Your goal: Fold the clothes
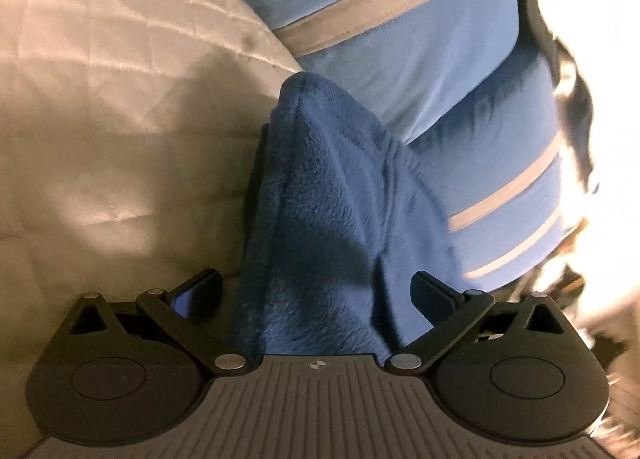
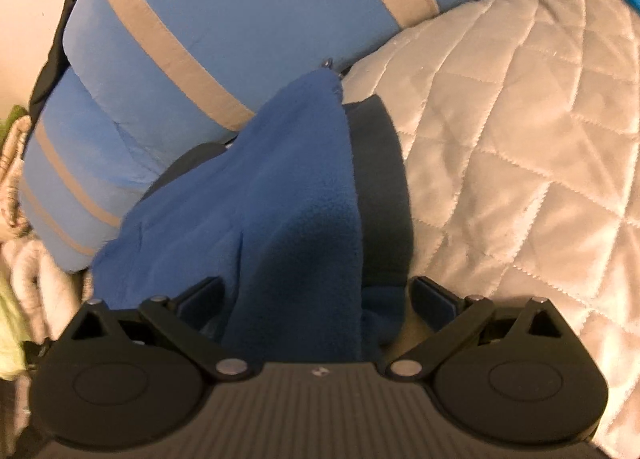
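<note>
Your left hand-held gripper [image 1: 316,295] is spread wide, and the fuzzy dark-blue fleece garment [image 1: 332,195] bunches loosely between its fingers on the quilted, satiny cream bedspread [image 1: 100,107]. Your right hand-held gripper [image 2: 316,295] gapes likewise over the same fleece, unpinched. Behind lies a smooth light-blue cushion with grey bands [image 2: 224,19].

Left wrist view: a fleece garment [image 1: 332,219] rises in a peak between the wide-set fingers of the left gripper [image 1: 316,295], neither pad pressing it.
Behind the garment: a banded cushion [image 1: 400,39] runs up and to the right.
Left of both: a quilted bedspread [image 1: 100,99] lies beneath them.
Right wrist view: the garment [image 2: 288,199] drapes between the spread fingers of the right gripper [image 2: 316,295].
Garment's right edge: a dark panel [image 2: 384,187] lies against the bedspread [image 2: 520,139].
Behind and left: the cushion [image 2: 200,39].
Far left edge: a heap of other fabric [image 2: 16,219], too blurred to name.
</note>
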Available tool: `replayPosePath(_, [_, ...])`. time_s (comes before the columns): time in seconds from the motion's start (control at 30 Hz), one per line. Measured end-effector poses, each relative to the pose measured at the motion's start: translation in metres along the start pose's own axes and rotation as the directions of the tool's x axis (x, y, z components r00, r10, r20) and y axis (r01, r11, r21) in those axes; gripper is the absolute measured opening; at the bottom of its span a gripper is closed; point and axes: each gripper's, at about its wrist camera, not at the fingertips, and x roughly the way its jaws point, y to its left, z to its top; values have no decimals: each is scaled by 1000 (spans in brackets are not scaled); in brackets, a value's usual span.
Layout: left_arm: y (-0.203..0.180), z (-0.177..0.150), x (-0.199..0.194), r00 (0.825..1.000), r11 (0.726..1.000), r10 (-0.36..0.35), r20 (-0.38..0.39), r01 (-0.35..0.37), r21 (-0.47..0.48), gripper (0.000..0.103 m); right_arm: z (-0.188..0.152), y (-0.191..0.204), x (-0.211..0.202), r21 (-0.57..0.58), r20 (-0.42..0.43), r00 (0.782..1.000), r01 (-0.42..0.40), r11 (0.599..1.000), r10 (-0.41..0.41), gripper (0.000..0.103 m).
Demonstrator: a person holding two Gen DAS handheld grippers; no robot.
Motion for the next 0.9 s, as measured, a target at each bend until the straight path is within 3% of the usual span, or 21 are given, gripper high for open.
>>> replayPosePath(0.07, [4,2,6,998,997,-49,-46,46,-63,80,2,-3,1,28,-27,998,-49,998,50,101])
replayPosePath(0.1, [7,3,11,994,992,-77,-74,70,-103,79,3,-4,3,36,-39,997,-59,998,60,101])
replayPosePath(0.27, [6,1,15,993,992,-88,-80,80,-98,78,6,-9,8,69,-75,989,-126,990,131,101])
replayPosePath(0.4, [8,7,14,992,992,-83,-90,74,-102,68,4,-15,15,117,-99,966,-226,967,237,101])
replayPosePath(0.5, [12,6,11,992,992,-83,-91,74,-102,62,4,-15,21,116,-117,952,-270,956,283,100])
replayPosePath(0.63, [12,6,10,993,992,-82,-88,73,-99,60,4,-14,25,110,-120,945,-291,950,303,98])
replayPosePath(0.9, [-2,2,10,998,999,2,-70,-5,-47,36,-2,-17,22,121,-92,963,-240,963,252,54])
